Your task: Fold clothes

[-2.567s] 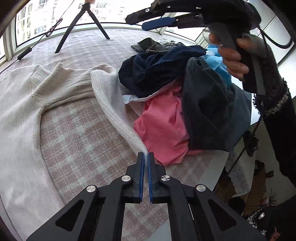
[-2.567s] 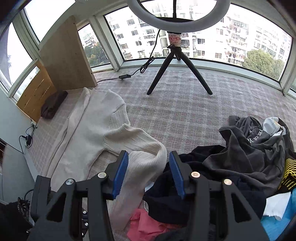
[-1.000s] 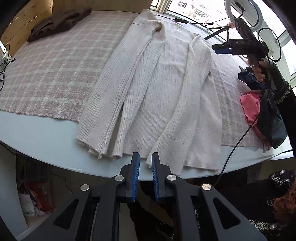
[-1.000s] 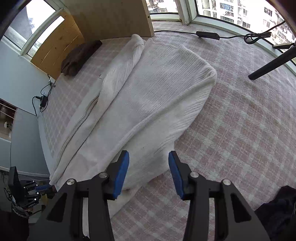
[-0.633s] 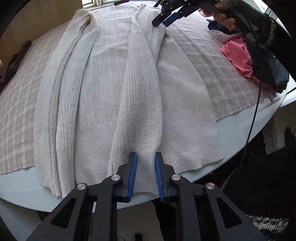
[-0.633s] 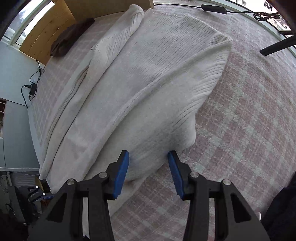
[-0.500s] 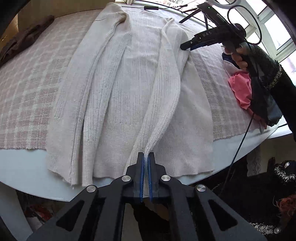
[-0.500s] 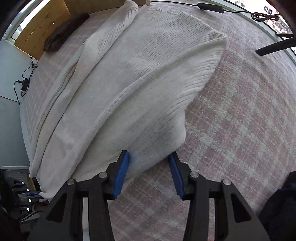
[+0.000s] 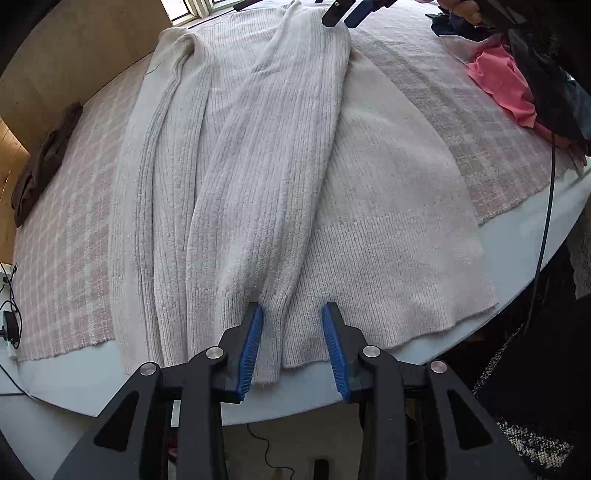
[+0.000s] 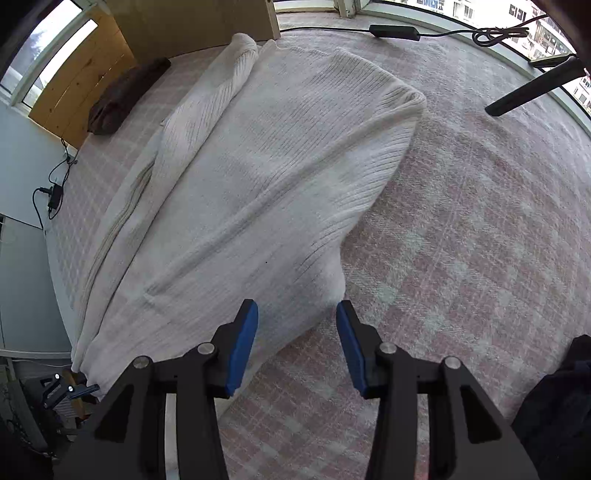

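Observation:
A cream ribbed sweater (image 9: 280, 155) lies flat on the checked tablecloth, both sleeves folded lengthwise over its body. My left gripper (image 9: 291, 347) is open at the hem near the table's front edge, with the cuff of the folded sleeve (image 9: 273, 317) lying between its blue pads. My right gripper (image 10: 295, 343) is open and empty above the sweater's shoulder (image 10: 369, 155); its tips show at the top of the left wrist view (image 9: 343, 13).
A pile of pink and dark clothes (image 9: 517, 85) sits at the right. A dark folded garment (image 10: 122, 96) lies by the wooden board. A tripod leg (image 10: 532, 92) and a cable with adapter (image 10: 395, 31) lie at the far side. The table edge (image 9: 535, 236) is close.
My left gripper was shut on the sleeve cuff half a second ago; now it is open and the sleeve lies on the sweater. The right gripper stayed open near the shoulder.

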`<state>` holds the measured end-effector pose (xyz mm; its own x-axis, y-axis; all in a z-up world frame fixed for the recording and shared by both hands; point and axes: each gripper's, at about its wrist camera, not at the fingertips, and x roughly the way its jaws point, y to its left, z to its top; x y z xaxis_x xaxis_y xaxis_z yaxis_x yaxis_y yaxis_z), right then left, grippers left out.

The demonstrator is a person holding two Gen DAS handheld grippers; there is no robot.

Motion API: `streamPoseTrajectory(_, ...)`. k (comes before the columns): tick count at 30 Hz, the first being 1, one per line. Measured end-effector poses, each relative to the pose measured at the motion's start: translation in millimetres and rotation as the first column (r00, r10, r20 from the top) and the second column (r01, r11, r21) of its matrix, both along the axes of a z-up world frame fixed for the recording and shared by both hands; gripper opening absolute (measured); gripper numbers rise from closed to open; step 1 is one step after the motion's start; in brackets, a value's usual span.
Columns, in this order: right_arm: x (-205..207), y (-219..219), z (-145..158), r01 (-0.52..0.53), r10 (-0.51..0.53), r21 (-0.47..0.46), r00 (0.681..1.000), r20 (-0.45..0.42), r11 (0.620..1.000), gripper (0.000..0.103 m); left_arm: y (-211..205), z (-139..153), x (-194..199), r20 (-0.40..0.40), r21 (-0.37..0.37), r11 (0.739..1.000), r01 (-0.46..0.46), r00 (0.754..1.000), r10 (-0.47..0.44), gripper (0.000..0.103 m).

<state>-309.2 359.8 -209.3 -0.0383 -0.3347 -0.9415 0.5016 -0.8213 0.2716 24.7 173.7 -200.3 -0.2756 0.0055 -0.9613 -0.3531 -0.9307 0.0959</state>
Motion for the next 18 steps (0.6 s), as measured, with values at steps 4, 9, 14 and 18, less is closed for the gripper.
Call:
streamPoseTrajectory(4,-7,-3,-5,-0.008,0.008,-0.001,1.000,0.015,1.000,0.040,-20,4,-9,0.033,0.070,0.997,-0.046,0.998,0.044,0.008)
streamPoseTrajectory(9,-13,4,7,-0.029,0.029,-0.028,1.000,-0.004,0.999,0.012,-36,30,-9,0.057,0.223,0.970,-0.095,0.995,0.084,0.003)
streamPoseTrajectory(14,-25,20,25,-0.026,0.026,-0.016,0.999,-0.046,1.000,0.011,-3,51,2,0.036,0.290,0.957,-0.013,0.999,0.002,0.003)
streamPoseTrajectory(18,-23,24,14,-0.041,0.047,0.074,0.995,-0.083,0.996,0.011,34,37,6,0.063,0.329,0.943,0.044,0.996,-0.068,0.003)
